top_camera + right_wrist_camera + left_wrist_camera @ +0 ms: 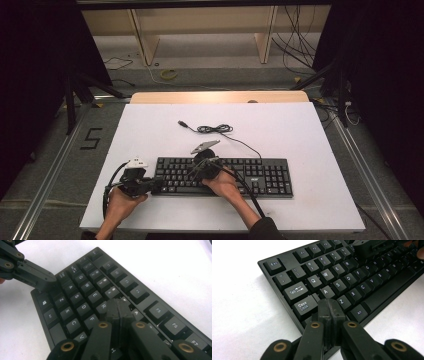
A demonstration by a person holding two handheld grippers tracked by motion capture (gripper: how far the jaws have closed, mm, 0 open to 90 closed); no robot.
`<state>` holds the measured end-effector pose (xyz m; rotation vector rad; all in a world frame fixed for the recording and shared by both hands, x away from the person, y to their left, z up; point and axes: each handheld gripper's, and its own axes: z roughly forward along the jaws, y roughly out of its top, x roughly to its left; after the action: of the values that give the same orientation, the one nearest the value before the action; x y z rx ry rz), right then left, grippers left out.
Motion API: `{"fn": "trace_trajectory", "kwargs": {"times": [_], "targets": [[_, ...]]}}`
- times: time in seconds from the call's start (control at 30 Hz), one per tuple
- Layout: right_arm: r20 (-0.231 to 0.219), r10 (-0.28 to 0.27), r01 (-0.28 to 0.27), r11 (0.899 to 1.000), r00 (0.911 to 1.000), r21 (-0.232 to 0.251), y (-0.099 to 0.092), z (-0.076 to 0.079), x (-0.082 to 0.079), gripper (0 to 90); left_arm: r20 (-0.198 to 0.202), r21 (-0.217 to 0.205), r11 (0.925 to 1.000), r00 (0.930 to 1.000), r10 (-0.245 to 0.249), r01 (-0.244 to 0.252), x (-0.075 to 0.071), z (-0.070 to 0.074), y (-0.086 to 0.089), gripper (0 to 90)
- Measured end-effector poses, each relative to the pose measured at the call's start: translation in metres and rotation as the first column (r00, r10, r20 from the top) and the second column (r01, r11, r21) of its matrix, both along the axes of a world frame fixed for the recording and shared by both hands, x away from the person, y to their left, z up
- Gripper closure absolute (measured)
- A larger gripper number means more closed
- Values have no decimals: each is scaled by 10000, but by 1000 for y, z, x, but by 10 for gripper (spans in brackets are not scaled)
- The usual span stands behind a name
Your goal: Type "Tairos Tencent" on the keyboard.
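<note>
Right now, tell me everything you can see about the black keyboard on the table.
The keyboard is a black, full-size, plastic-looking model with white legends and a number pad at its right end. It lies flat on the white tabletop, long side toward the person. Its thin black cable runs away across the table, partly bundled, ending in a loose plug. The left gripper, jaws shut, tips down at the Shift key area by Caps Lock; the right gripper, also shut, sits over the keys near R and 5.

Both hand-held grippers are matte black with brass-looking rivets on the linkage arms, the left hand-held gripper (150,186) and right hand-held gripper (205,167) each topped by a grey plate, black cables trailing, dark sleeves.
</note>
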<state>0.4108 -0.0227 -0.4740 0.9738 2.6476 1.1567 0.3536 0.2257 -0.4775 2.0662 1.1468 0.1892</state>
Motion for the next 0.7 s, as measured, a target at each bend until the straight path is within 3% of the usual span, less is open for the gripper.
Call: {"fn": "trace_trajectory", "kwargs": {"times": [0.47, 0.7], "targets": [[19, 7, -7, 9998, 10000, -196, 2, -4, 0, 900, -68, 209, 9998, 10000, -25, 26, 0, -2, -1, 892], [-74, -108, 107, 9998, 9999, -140, 1, -2, -1, 900, -10, 76, 10000, 10000, -12, 12, -1, -1, -1, 889]]}}
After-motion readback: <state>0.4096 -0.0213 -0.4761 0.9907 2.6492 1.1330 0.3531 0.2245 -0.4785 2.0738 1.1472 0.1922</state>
